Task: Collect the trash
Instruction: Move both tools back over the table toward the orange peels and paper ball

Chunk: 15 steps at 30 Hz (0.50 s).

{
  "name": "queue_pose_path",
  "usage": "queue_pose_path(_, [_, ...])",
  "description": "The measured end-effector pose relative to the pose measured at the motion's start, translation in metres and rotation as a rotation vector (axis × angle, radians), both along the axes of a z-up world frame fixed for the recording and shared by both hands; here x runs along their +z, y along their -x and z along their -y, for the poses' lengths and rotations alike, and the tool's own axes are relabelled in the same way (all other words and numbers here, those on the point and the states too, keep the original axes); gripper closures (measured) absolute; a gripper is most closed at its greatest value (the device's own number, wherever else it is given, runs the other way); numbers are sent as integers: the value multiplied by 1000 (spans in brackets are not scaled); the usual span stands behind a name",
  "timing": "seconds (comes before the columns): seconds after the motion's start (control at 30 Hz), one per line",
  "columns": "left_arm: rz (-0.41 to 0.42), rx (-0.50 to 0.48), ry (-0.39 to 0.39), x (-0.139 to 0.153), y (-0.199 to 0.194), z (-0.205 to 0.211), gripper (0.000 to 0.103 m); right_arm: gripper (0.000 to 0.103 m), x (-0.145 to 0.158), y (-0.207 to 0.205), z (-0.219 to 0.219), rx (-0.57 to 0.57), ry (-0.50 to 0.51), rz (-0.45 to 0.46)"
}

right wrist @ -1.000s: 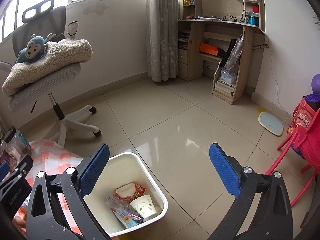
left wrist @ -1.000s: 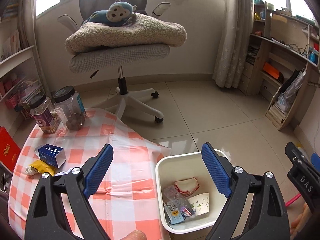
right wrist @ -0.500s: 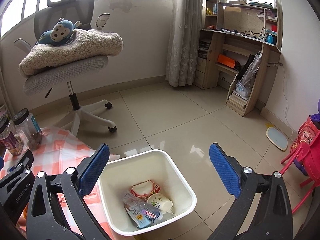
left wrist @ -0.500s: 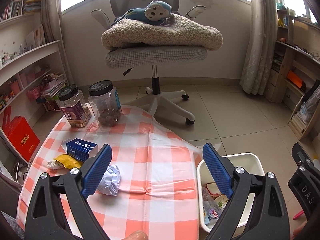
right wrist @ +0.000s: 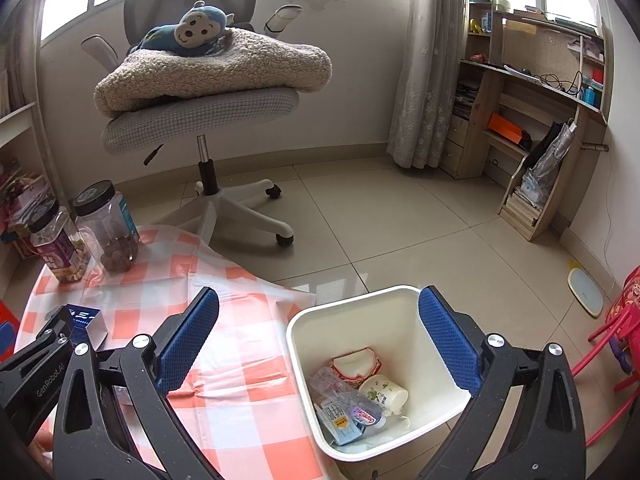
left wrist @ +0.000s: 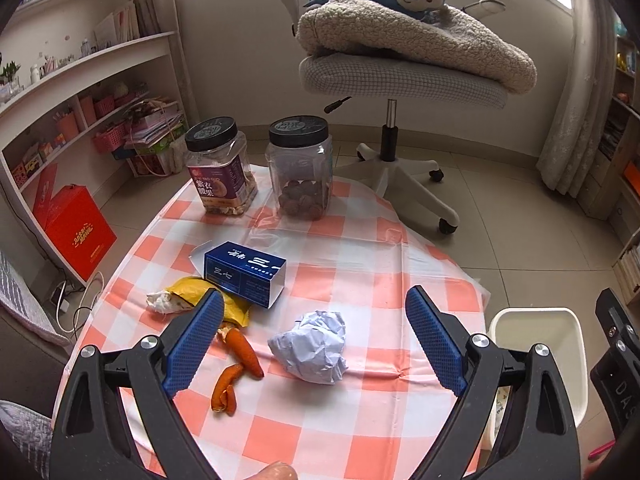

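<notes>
The step in hand was judged to be the approach to the next piece of trash. The left gripper (left wrist: 312,338) was held above the checked tabletop (left wrist: 360,256) with its fingers spread wide and nothing between them; the crumpled paper ball (left wrist: 310,346) lay on the cloth directly ahead, between the two fingers in the view. A lowering over the ball and a closing of the fingers was judged to be called for next, followed by a carry to the white bin (right wrist: 362,324) just beside the tabletop's right edge.

The right gripper (right wrist: 318,338) was held over that bin, its fingers likewise wide and empty.

More trash was seen left of the ball: orange peel strips (left wrist: 240,354), a yellow wrapper (left wrist: 200,300) and an opened blue carton (left wrist: 246,274).

In the bin, a paper cup (right wrist: 382,390), a clear wrapper (right wrist: 340,394) and a red-edged packet (right wrist: 356,364) were seen. Two lidded jars (left wrist: 300,168) at the far edge held snacks and were not judged trash.
</notes>
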<state>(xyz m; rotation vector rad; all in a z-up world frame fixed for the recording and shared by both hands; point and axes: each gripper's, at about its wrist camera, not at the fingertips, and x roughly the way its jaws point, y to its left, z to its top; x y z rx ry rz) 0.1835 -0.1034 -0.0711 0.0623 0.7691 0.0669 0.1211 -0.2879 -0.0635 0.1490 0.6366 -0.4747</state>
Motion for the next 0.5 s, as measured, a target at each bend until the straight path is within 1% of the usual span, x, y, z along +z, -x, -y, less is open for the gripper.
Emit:
queue_pose_path(0.1, [-37,68,1,-5,-12,-29,14,7,-4,-11,-21,36,-16,-10])
queue_pose_path(0.2, [-88,128,34,-10,-24,-60,14,7,-9,-22,-43,70,-28,-22])
queue_pose_path(0.33, [-180,171,62,-21,-39,-100,14,7,-17,-37,-70,125,-51,-47])
queue_pose_path(0.4, [-274,142,71,-32,-49,-116,14,7,-22,-44,-82,156,-61,-70])
queue_pose_path(0.5, [-477,72,135,-63,-58,-138,14,7,-29,-50,-96,189,-59,-101])
